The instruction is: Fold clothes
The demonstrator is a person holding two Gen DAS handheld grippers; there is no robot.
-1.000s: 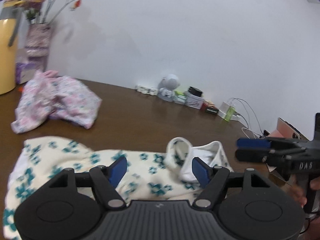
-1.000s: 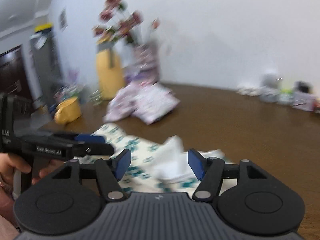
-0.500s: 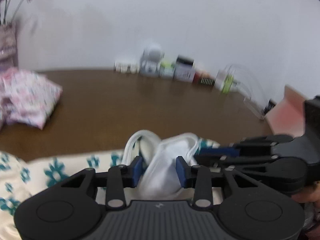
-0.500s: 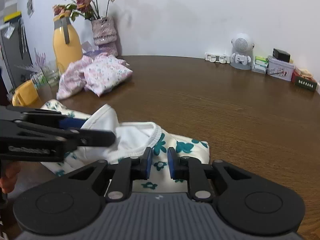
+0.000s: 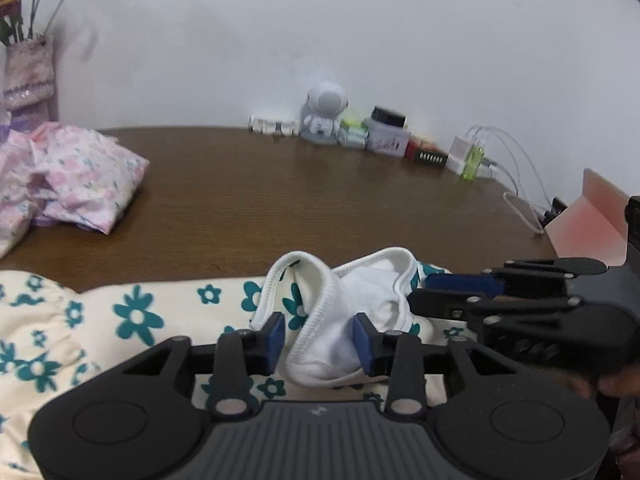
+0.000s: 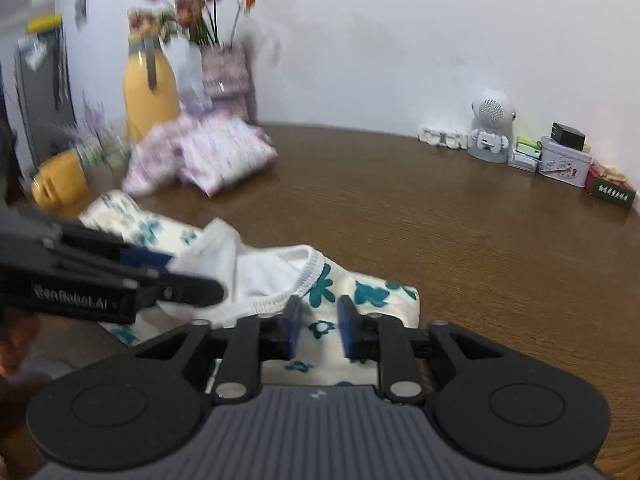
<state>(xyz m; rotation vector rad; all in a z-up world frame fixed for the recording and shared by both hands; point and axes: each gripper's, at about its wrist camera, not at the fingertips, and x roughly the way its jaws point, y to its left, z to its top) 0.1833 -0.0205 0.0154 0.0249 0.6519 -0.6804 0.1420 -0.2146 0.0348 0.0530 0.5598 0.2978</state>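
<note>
Both grippers, left (image 5: 319, 338) and right (image 6: 317, 326), have just been easing apart astride the floral garment's (image 5: 136, 320) white collar, seemingly ungripped, so I must regrasp before folding.

flowers (image 6: 188, 4): blurred in right view, cut off at left view's edge
pink clothes (image 6: 208, 156): smeared by blur
garment (image 5: 80, 332): left end runs off frame

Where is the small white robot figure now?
In both wrist views the white robot figure stands at the table's far edge against the wall, between white letter blocks and small boxes.
</note>
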